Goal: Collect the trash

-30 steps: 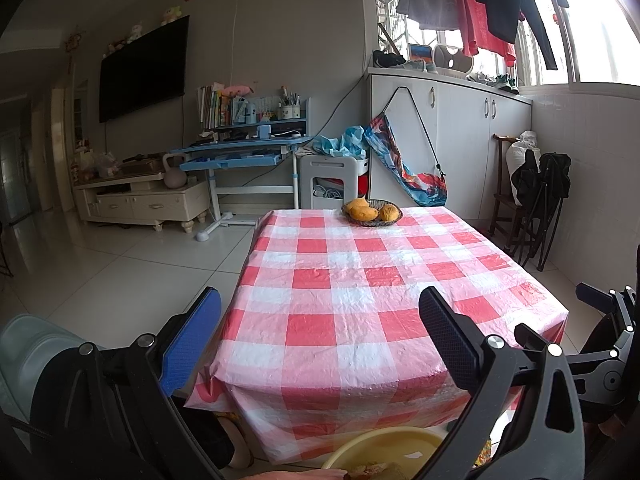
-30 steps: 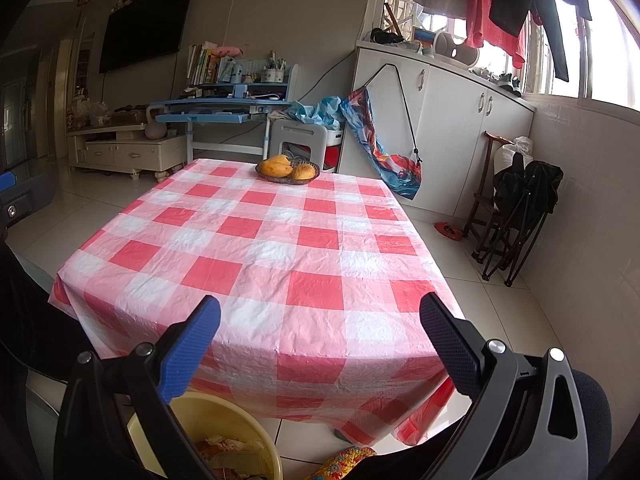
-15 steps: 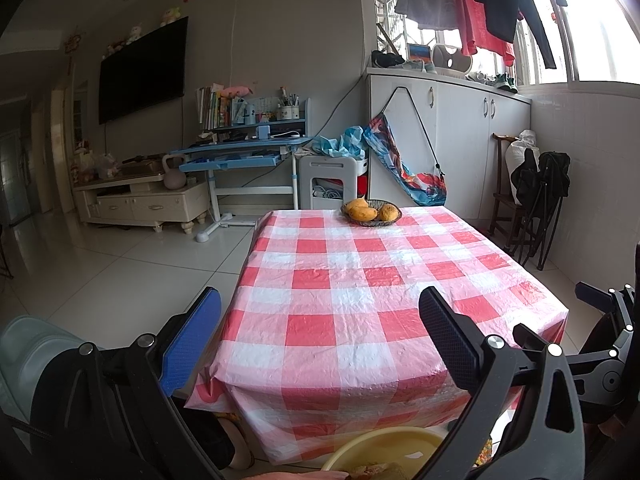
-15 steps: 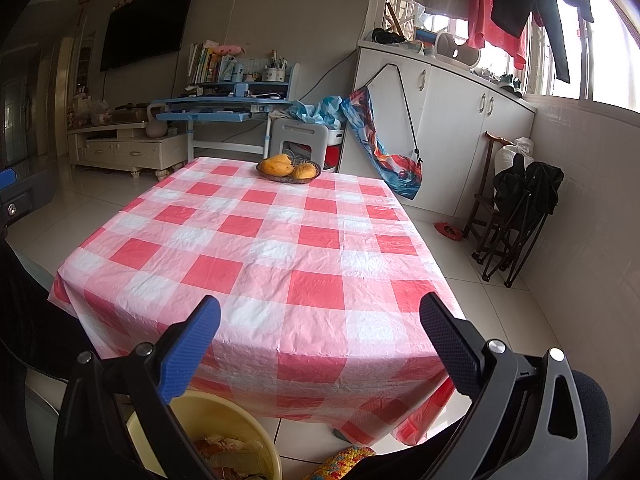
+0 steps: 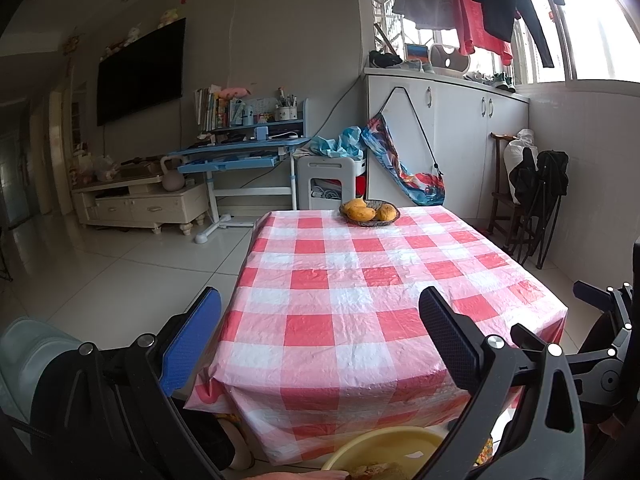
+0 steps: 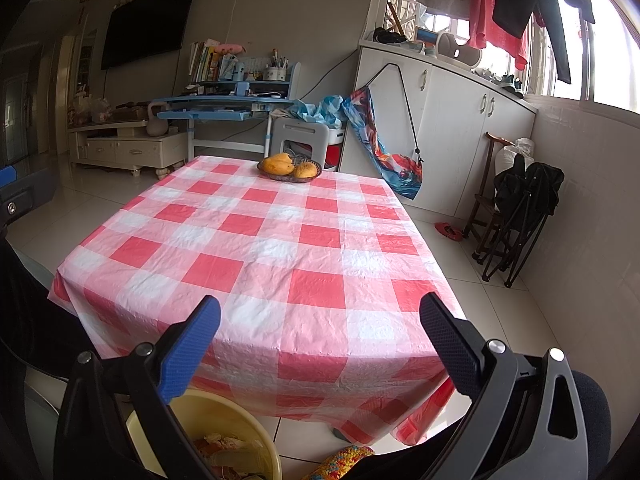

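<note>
While both grippers hover spread wide and empty, the trash sits in the yellow bin (image 6: 208,440) at the table's near edge.
Left gripper (image 5: 320,336) and right gripper (image 6: 320,336) each face the checkered table (image 6: 256,248) with nothing between their fingers; crumpled trash (image 6: 228,450) fills the bin just below the near edge, and a fruit basket (image 6: 289,169) rests at the table's far end.
</note>
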{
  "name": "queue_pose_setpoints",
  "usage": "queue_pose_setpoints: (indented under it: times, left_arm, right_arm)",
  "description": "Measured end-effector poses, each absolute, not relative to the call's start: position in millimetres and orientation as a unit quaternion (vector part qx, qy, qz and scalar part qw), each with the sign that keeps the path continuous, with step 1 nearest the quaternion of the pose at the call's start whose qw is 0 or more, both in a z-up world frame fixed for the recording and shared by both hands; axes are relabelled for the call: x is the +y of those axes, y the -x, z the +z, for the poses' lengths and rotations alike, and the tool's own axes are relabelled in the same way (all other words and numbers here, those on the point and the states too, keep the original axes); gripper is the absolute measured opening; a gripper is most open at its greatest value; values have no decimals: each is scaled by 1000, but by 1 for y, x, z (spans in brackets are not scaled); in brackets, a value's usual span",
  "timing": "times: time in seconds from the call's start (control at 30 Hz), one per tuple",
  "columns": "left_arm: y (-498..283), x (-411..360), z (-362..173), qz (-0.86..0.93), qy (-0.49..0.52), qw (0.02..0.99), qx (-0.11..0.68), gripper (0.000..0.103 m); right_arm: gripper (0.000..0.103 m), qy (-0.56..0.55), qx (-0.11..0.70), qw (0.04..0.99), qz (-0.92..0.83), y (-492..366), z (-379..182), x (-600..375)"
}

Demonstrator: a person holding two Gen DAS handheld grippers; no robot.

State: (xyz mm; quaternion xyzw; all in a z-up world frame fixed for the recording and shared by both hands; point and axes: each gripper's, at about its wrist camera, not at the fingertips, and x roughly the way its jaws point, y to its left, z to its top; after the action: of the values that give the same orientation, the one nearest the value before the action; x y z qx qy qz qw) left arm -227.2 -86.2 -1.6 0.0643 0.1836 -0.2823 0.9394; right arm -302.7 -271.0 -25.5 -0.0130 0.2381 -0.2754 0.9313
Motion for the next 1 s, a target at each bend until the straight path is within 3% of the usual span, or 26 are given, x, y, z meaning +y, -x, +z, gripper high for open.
queue_pose_setpoints:
  times: [1.0]
  left_arm:
    - [221, -97, -5, -290, -102, 935, 179, 96]
  right_arm:
    - [95, 17, 243, 931, -274, 305, -30, -270]
